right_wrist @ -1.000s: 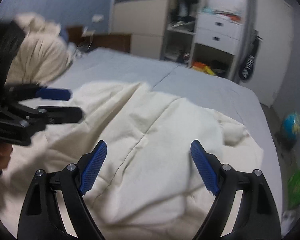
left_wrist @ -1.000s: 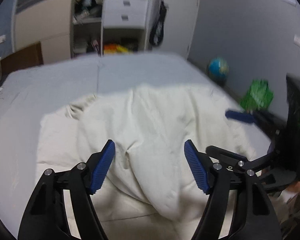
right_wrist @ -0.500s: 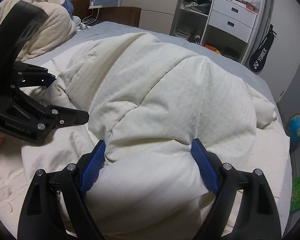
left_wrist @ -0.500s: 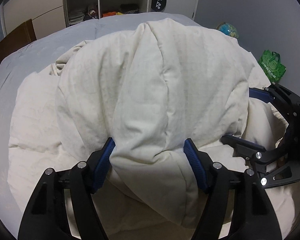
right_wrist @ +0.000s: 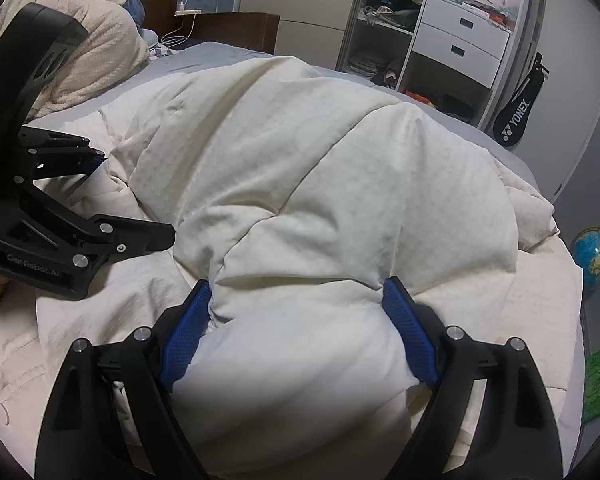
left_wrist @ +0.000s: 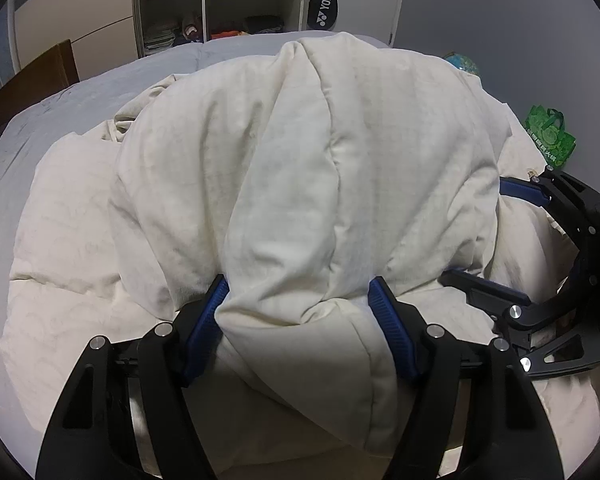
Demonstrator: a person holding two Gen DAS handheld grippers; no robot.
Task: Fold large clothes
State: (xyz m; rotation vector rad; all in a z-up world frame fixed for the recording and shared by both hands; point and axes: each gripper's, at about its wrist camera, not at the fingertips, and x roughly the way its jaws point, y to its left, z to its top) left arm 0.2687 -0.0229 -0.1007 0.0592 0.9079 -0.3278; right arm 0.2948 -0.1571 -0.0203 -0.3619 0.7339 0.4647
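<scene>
Left gripper is clamping a thick bunched fold of the cream quilted duvet, its blue pads pressing in from both sides at lower centre of the frame. Right gripper is likewise pinching a bulging fold of that duvet. The duvet is lying heaped on the grey bed, filling mid-frame. A globe, possibly on the floor, is sitting at right edge.
</scene>
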